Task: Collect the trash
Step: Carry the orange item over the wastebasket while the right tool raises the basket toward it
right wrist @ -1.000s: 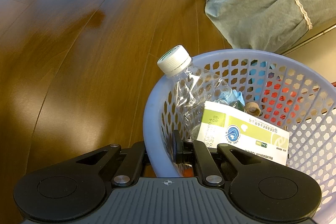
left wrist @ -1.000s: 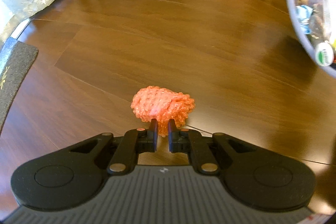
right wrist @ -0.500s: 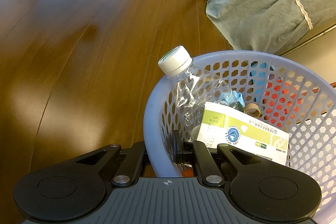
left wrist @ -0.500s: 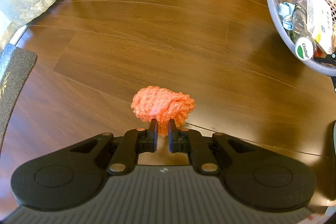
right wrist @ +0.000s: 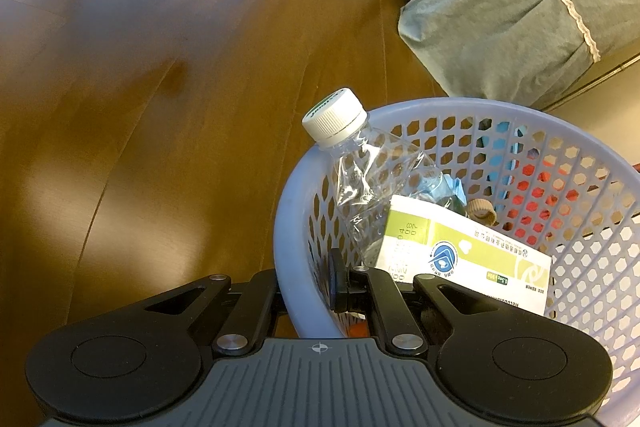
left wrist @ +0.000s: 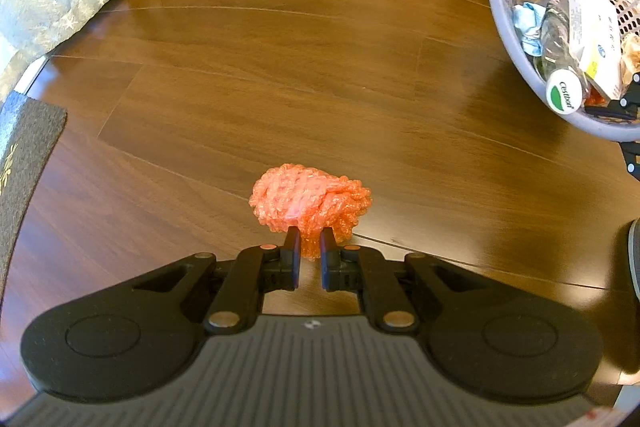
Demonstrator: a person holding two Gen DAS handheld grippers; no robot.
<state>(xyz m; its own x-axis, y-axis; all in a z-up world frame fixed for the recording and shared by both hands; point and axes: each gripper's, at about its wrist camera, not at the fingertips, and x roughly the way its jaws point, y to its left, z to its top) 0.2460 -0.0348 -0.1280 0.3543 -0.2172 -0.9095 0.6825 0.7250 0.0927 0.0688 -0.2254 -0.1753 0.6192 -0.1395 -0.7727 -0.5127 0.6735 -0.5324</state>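
The left gripper (left wrist: 310,247) is clamped on a crumpled orange foam-net wad (left wrist: 310,203), held clear above the brown wooden floor (left wrist: 280,87). The right gripper (right wrist: 316,283) pinches the rim of a lavender perforated plastic basket (right wrist: 288,227), which holds a clear plastic bottle (right wrist: 372,175) and a green-and-white carton (right wrist: 460,259).

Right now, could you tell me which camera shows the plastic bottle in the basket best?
The right wrist view: the plastic bottle lies close, cap and crumpled body clear. The left wrist view shows it small at the edge, mostly its cap.
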